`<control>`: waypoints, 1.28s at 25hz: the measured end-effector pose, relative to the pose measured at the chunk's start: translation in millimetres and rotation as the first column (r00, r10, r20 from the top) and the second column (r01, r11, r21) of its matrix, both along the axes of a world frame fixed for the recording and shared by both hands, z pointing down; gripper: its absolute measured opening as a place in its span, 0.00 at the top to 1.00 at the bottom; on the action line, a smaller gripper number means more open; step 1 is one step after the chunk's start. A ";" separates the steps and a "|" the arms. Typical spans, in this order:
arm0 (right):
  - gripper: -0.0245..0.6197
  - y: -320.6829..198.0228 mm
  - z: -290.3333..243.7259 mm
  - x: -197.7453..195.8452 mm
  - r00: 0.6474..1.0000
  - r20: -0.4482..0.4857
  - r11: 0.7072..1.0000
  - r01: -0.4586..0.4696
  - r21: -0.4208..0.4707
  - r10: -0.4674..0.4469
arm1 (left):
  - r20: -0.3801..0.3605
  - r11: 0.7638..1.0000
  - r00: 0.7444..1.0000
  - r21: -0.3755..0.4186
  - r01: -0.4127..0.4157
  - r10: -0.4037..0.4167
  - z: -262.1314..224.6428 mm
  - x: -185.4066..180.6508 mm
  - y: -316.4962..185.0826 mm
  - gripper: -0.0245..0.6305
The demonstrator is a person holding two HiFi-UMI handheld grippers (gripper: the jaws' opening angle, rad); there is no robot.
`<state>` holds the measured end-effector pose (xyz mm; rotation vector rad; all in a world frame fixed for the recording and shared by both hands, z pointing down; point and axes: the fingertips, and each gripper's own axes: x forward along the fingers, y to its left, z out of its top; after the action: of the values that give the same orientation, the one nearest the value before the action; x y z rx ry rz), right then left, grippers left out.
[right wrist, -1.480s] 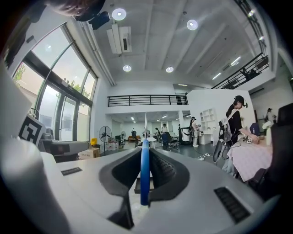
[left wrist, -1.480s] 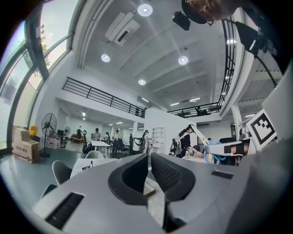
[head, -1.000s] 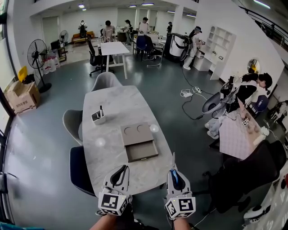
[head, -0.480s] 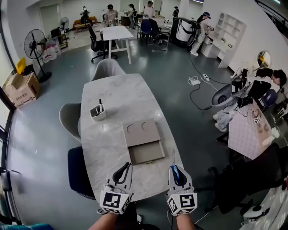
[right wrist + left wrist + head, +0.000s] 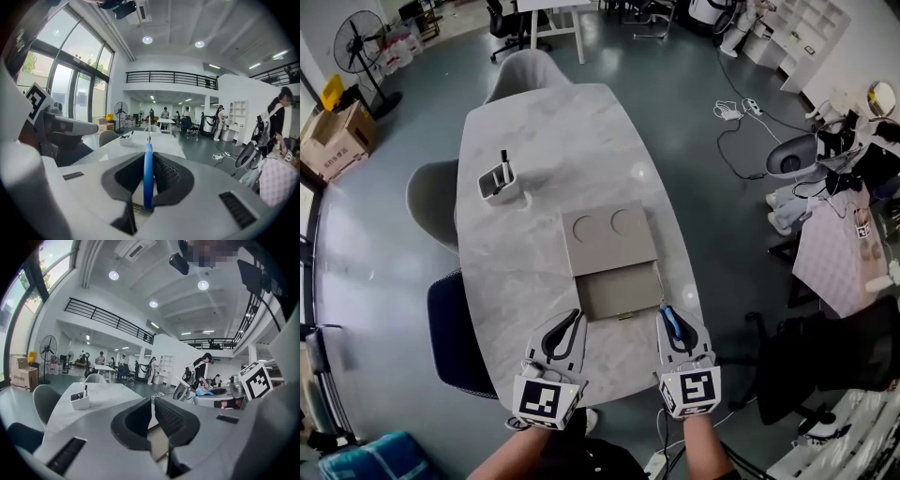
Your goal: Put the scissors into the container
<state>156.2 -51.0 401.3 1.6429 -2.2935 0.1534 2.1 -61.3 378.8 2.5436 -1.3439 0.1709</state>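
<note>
Currently the scissors (image 5: 148,180) sit pinched between the right tongs (image 5: 149,158), blades forward.

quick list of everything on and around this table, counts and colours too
table: 1, white marble, centre of the head view
container: 1, grey-brown, mid-table, tray open toward the person
pen holder: 1, white, table's left side, dark pen standing in it
scissors: 1, blue handle, between the right gripper's jaws, blades pointing ahead
grey chairs: 2, left of the table and at its far end
dark chair: 1, dark blue, near left edge
fan: 1, black, floor at far left
cardboard box: 1, brown, floor near the fan
left gripper: 1, grey, jaws together, empty, over the near edge
right gripper: 1, grey, shut on the scissors, by the tray's near right corner
</note>
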 end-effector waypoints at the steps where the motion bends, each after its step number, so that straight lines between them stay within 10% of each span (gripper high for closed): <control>1: 0.90 -6.0 7.4 -2.4 1.000 -0.022 1.000 0.017 -0.017 -0.017 | 0.000 1.000 1.000 -0.011 -0.002 0.002 5.7 0.0 -4.9 0.91; 11: 0.90 -55.4 75.1 -23.2 0.880 -0.351 0.945 0.270 -0.185 -0.320 | -0.021 0.995 1.000 -0.103 -0.004 0.002 51.8 -2.8 -39.7 0.92; 26: 0.89 -69.9 181.4 -48.6 0.364 -0.594 0.662 0.621 -0.420 -0.718 | -0.032 0.981 0.999 -0.192 0.007 -0.013 113.5 2.3 -58.2 0.91; 32: 0.89 -74.2 208.1 -56.0 0.253 -0.628 0.602 0.670 -0.435 -0.736 | -0.027 0.977 1.000 -0.215 0.009 -0.015 128.6 1.2 -61.4 0.91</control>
<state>100.2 -125.2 609.4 0.2746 -1.9788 -0.5712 3.3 -122.7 507.4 2.3500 -1.2562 0.2617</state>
